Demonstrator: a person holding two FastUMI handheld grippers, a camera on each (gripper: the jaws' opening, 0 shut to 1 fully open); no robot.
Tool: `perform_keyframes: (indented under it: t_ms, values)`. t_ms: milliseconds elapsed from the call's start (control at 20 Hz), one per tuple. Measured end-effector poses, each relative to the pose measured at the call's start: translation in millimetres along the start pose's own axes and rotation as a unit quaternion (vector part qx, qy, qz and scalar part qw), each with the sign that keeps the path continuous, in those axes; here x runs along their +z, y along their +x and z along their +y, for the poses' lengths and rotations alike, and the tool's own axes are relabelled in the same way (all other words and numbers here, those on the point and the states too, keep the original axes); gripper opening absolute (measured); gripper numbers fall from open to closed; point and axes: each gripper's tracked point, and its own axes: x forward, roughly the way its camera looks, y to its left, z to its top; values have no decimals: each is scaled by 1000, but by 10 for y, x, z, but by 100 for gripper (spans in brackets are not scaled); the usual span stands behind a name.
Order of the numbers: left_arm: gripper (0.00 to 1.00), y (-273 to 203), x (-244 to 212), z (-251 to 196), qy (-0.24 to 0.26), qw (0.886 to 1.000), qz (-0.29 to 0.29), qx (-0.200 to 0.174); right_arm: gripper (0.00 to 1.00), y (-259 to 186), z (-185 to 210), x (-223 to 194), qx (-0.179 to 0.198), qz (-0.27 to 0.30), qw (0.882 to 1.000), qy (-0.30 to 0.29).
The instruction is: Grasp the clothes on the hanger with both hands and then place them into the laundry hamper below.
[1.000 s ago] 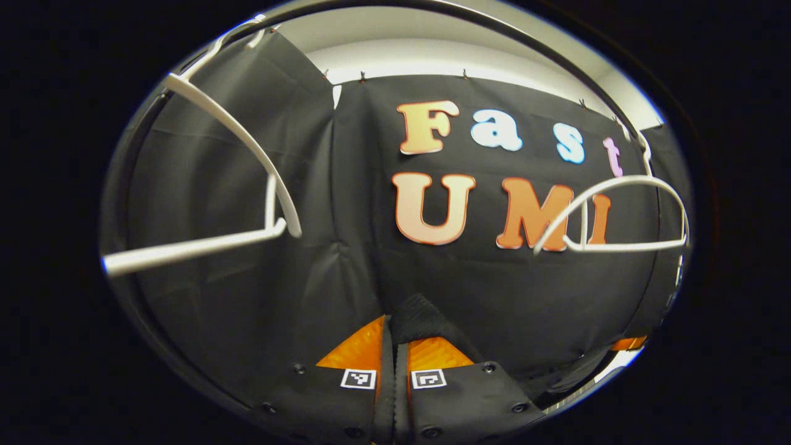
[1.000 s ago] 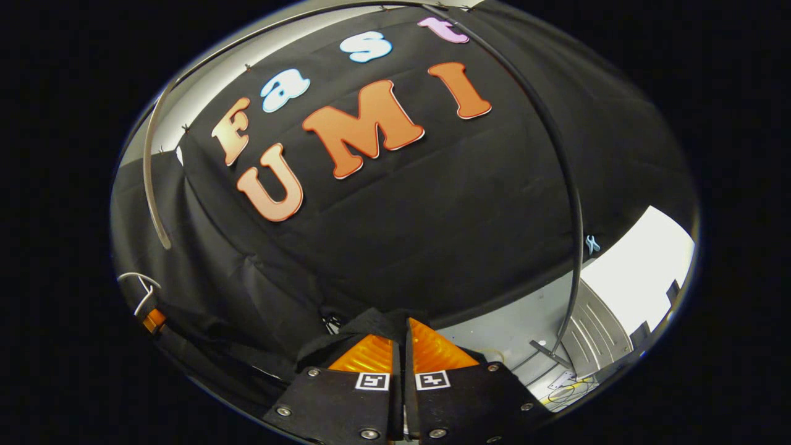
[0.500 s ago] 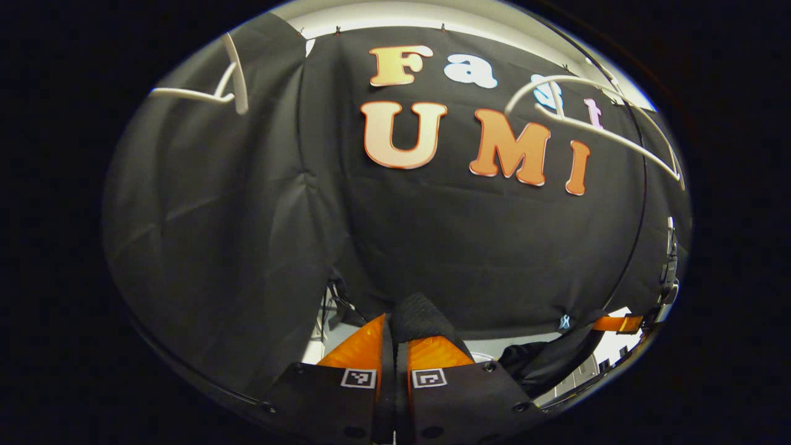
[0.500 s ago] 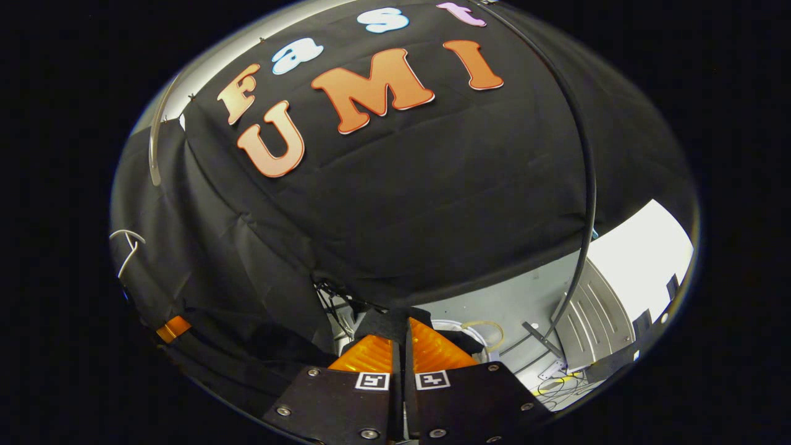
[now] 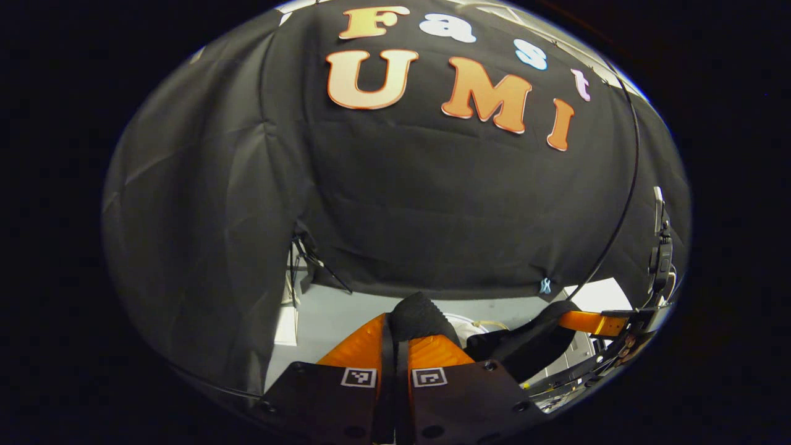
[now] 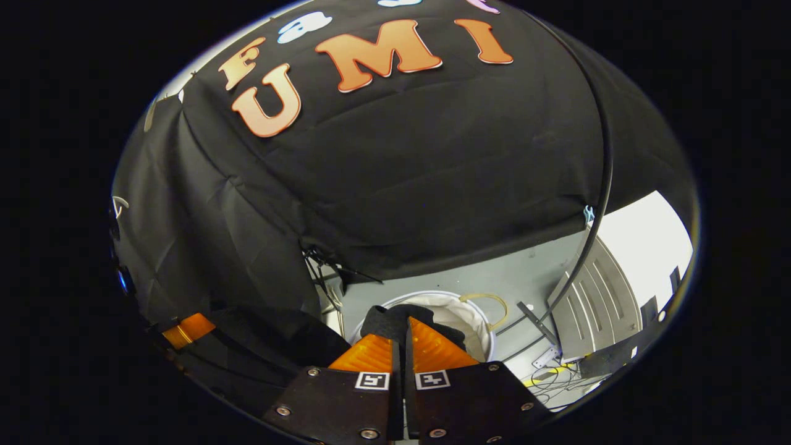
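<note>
The black garment [image 5: 415, 314] is pinched between the orange fingers of my left gripper [image 5: 395, 337], which is shut on it. From there the cloth runs right to my right gripper [image 5: 590, 322], seen farther off. In the right gripper view, my right gripper [image 6: 401, 327] is shut on a fold of the same black garment [image 6: 386, 318]. The garment sags left towards my left gripper [image 6: 185, 330]. The round white laundry hamper [image 6: 476, 337] stands on the floor straight below and ahead of the right fingers. A sliver of the hamper [image 5: 460, 321] shows behind the left fingers.
A thin black rack pole [image 6: 604, 185] curves down the right side to a foot on the grey floor [image 6: 525, 272]. A grey ribbed metal panel [image 6: 593, 303] and loose cables [image 6: 550, 377] lie right of the hamper. Tripod legs [image 5: 309, 259] stand under the wall cloth's hem.
Both grippers have dropped lower with the garment held between them. The white hangers have slid out of the top of the left gripper view, and the hamper has come into sight.
</note>
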Motion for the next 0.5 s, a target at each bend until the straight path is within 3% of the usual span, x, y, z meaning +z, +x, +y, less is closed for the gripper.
perform_keyframes:
  t_ms: [500]
  values:
    - [7,667,-1019,-200,12,988,151,-32,2,548,-97,-564,-35,76,996,-31]
